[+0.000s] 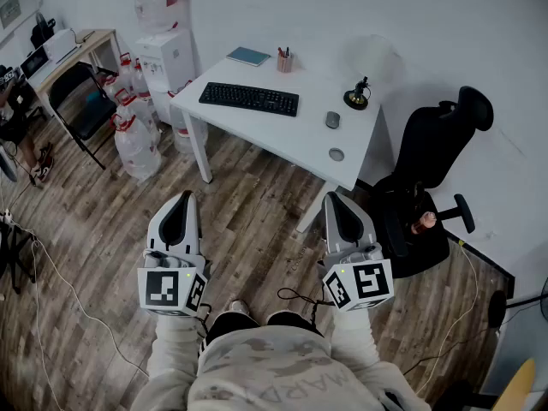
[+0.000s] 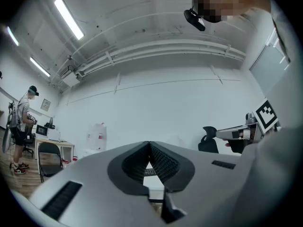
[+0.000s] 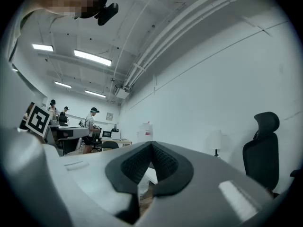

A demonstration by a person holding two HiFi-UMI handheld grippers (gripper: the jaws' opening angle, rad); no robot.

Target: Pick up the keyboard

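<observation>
As the head view shows, the keyboard [image 1: 249, 98] lies on the white table [image 1: 295, 139], well ahead of the left gripper [image 1: 181, 199] and right gripper [image 1: 336, 202]. Left gripper view: jaws pressed together, holding nothing. Right gripper view: jaws likewise pressed together, holding nothing.

A person [image 1: 15, 135] is cut off at the head view's left edge, a yellow object [image 1: 521, 384] at its lower right corner. Through the left gripper's [image 2: 149, 144] jaws the keyboard [image 2: 150, 172] shows only as a sliver.
</observation>
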